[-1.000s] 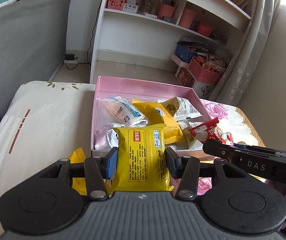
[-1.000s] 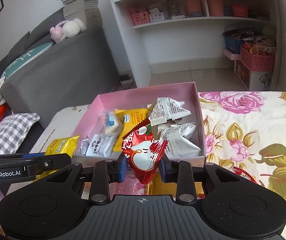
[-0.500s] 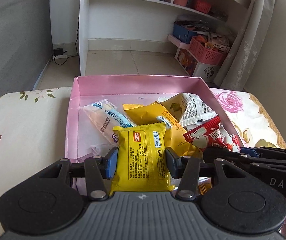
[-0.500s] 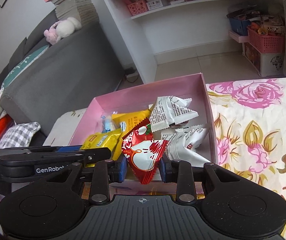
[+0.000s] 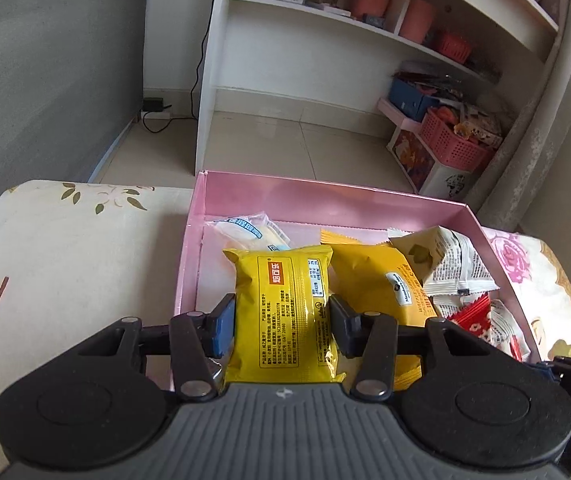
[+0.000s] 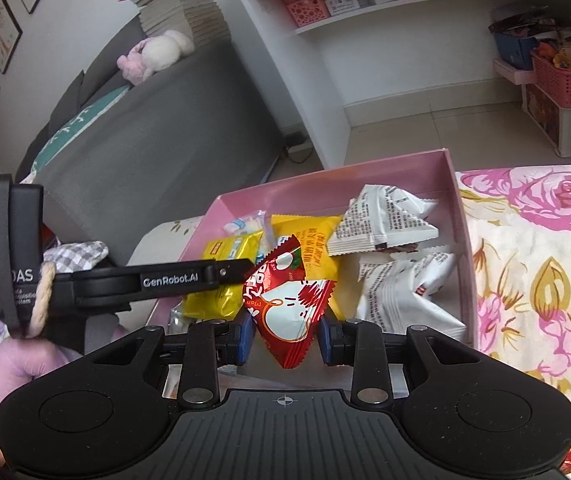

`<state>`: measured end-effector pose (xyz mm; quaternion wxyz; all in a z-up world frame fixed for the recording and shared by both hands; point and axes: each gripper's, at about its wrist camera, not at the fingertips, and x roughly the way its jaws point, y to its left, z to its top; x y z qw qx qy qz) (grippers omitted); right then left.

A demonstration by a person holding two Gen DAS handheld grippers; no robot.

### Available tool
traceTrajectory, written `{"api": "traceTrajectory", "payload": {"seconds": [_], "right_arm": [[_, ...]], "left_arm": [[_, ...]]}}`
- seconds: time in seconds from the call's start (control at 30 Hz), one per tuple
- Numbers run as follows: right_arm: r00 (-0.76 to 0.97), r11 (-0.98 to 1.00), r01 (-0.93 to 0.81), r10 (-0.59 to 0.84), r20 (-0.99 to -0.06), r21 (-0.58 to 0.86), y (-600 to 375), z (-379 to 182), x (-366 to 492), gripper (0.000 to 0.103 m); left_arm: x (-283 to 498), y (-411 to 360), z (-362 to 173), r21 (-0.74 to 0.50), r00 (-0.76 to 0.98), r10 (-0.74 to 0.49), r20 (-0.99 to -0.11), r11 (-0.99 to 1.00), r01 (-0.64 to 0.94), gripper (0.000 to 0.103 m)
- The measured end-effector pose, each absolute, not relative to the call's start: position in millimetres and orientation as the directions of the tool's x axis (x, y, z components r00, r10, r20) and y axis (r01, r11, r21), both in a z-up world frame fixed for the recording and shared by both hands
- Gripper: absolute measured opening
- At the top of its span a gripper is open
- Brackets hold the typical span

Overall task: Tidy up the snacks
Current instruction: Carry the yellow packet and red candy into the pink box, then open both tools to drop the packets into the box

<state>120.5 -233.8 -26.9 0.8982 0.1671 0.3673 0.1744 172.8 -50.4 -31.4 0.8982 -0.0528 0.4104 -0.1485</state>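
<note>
My left gripper (image 5: 281, 322) is shut on a yellow snack packet (image 5: 283, 308) and holds it over the left part of the pink box (image 5: 325, 196). My right gripper (image 6: 284, 336) is shut on a red and white snack packet (image 6: 289, 304) above the near edge of the pink box (image 6: 325, 186). The red packet also shows in the left wrist view (image 5: 481, 322). Inside the box lie an orange-yellow packet (image 5: 385, 280), white printed packets (image 6: 381, 220) and a clear wrapped bun (image 5: 249, 232). The left gripper (image 6: 173, 278) reaches in from the left in the right wrist view.
The box sits on a floral tablecloth (image 6: 537, 264). A grey sofa (image 5: 45, 60) stands at the left. A white shelf unit (image 5: 325, 40) and pink baskets (image 5: 457, 144) stand on the floor beyond the table.
Both grippers have moved forward over the pink box with their packets held. The left gripper's yellow packet now hangs inside the box's left side.
</note>
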Motion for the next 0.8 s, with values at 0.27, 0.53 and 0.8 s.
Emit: {"api": "traceTrajectory", "payload": {"seconds": [0.27, 0.53, 0.8], "right_arm": [[0.647, 0.891, -0.222, 0.438, -0.624, 0.396, -218, -29, 122, 0.033], [0.672, 0.895, -0.153, 0.406, -0.62, 0.42, -235, -25, 120, 0.057], [0.701, 0.897, -0.123, 0.381, -0.603, 0.424, -248, -7, 95, 0.076]], "left_arm": [[167, -47, -32, -0.233, 0.614, -0.329, -0.718, 0.944, 0.233, 0.046], [155, -34, -22, -0.244, 0.626, -0.334, -0.704, 0.942, 0.229, 0.066], [122, -32, -3, -0.214, 0.659, -0.307, -0.687, 0.952, 0.22, 0.083]]}}
